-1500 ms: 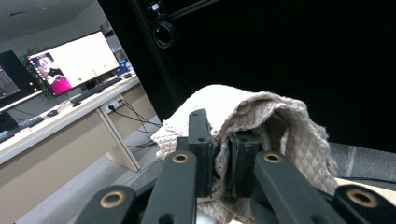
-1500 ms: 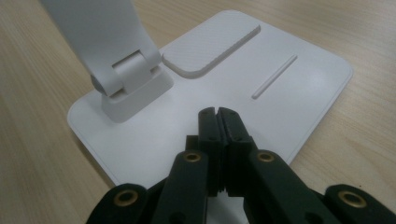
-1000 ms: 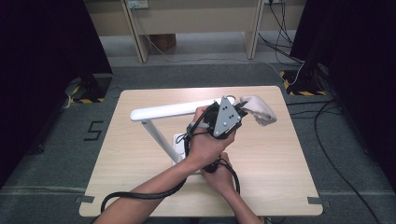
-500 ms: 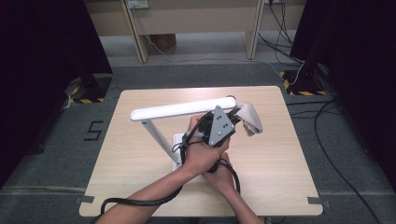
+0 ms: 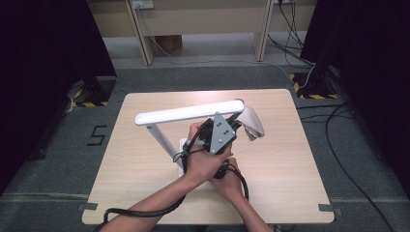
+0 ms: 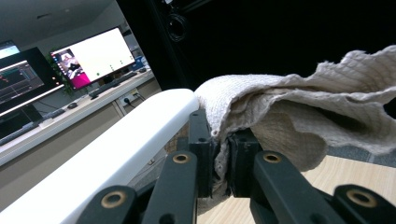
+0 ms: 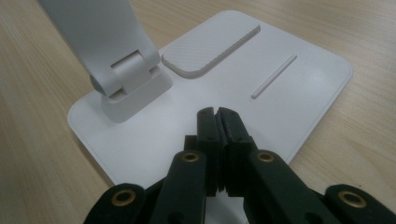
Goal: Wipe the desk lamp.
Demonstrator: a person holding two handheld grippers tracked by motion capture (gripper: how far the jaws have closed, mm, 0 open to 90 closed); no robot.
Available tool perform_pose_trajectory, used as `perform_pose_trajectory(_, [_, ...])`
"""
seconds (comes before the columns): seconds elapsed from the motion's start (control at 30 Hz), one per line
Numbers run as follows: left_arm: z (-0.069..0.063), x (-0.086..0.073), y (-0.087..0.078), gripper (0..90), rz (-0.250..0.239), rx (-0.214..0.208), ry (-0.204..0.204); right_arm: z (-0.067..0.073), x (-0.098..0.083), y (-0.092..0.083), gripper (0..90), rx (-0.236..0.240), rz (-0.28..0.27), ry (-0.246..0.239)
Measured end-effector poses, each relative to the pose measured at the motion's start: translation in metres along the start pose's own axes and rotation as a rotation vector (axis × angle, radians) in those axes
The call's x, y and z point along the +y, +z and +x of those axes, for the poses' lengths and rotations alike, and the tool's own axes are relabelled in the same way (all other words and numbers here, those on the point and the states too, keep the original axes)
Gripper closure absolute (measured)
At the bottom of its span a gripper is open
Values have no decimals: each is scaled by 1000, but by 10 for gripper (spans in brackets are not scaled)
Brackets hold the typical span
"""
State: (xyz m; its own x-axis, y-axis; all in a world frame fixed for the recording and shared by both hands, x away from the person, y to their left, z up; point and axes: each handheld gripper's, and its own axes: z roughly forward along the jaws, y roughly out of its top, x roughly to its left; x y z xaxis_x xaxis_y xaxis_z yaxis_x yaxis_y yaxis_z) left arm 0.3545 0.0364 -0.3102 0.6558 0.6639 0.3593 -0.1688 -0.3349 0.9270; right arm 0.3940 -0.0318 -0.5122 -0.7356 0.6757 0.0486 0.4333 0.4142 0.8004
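Observation:
A white desk lamp stands on the table, its long head (image 5: 188, 112) level above its flat base (image 5: 183, 145). My left gripper (image 5: 236, 125) is shut on a beige waffle cloth (image 5: 252, 126) at the right end of the head. In the left gripper view the cloth (image 6: 289, 107) bunches out from between the left gripper (image 6: 219, 144) jaws, beside the lamp head (image 6: 116, 149). My right gripper (image 7: 218, 116) is shut with nothing in it, tips down on the lamp base (image 7: 261, 74) near the arm hinge (image 7: 126, 79). In the high view my left hand covers it.
The light wood table (image 5: 290, 183) has bare room on both sides of the lamp. Wooden desk legs (image 5: 140, 34) and cables (image 5: 338, 116) lie on the grey floor beyond. Monitors (image 6: 93, 56) sit on a far desk in the left gripper view.
My left gripper has come a little lower and toward the person with the cloth, which now hangs off the lamp head's right end. The right hand has stayed put.

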Motion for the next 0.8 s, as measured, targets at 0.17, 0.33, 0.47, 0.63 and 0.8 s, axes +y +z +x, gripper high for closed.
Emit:
perform_pose_trajectory(0.17, [-2,-6,-2,829,26,18,-4,0,0,0,881,0,-3,10])
perform_pose_trajectory(0.33, [1,-11,-4,829,38,39,-30,0,0,0,881,0,-2,5])
perform_pose_trajectory(0.47, [3,-14,-5,829,38,56,-37,0,0,0,881,-1,-3,4])
perform_pose_trajectory(0.63, [7,-17,-8,830,39,78,-66,0,0,1,881,-2,-5,-2])
perform_pose_trajectory(0.8, [13,-19,-13,829,33,97,-102,0,0,1,880,-3,-10,0])
